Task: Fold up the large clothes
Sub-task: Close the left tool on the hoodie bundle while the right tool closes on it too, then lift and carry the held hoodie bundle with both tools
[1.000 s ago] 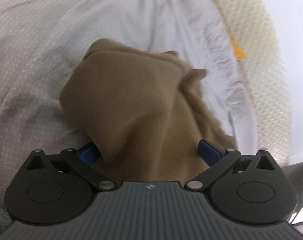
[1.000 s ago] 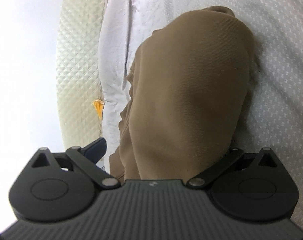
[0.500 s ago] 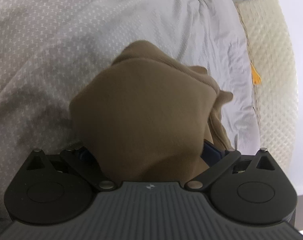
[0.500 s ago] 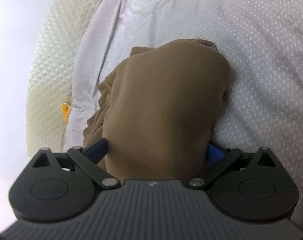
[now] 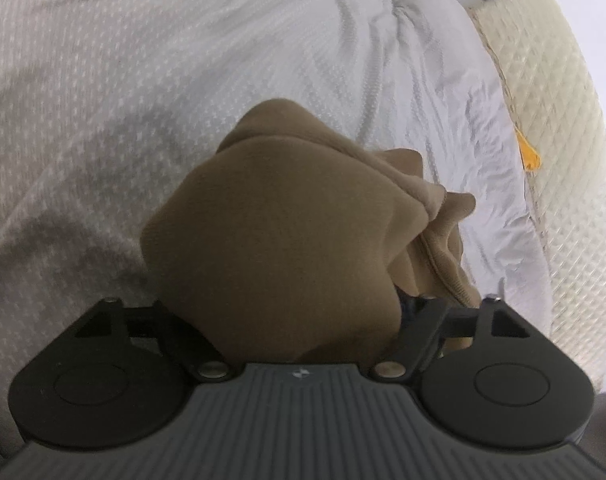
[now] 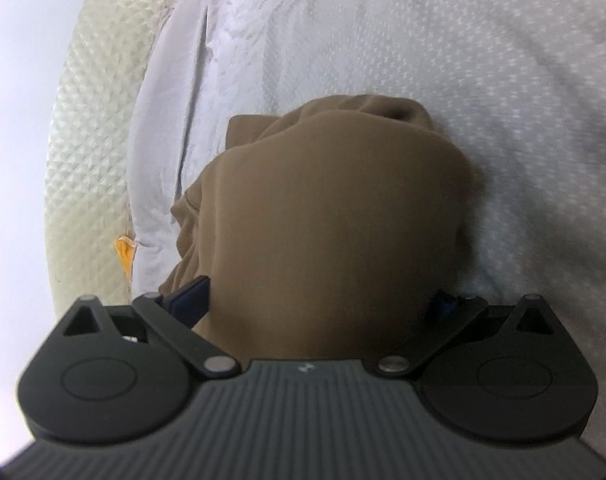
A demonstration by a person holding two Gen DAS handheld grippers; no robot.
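Garment: one brown knit piece, soft and matte, bunched into a rounded mound with a ribbed hem showing at its right edge in the left wrist view.
Garment position: it lies on the bed sheet, draped over the front of both my grippers.
Garment axis: it runs from each gripper away toward the far bed; the mound is too crumpled to name a collar or sleeve end.
Sheet: one grey-white cover, woven with small pale flecks, wrinkled near the edge.
Mattress: one cream quilted edge with a diamond pattern, beside the sheet; one small orange tag sits on its seam.
Left gripper: my jaws are closing, with the brown cloth between them; the fingers are mostly covered, so contact cannot be confirmed.
Right gripper: my jaws stand wide, cloth between them; two blue pads show at either side of the fabric.
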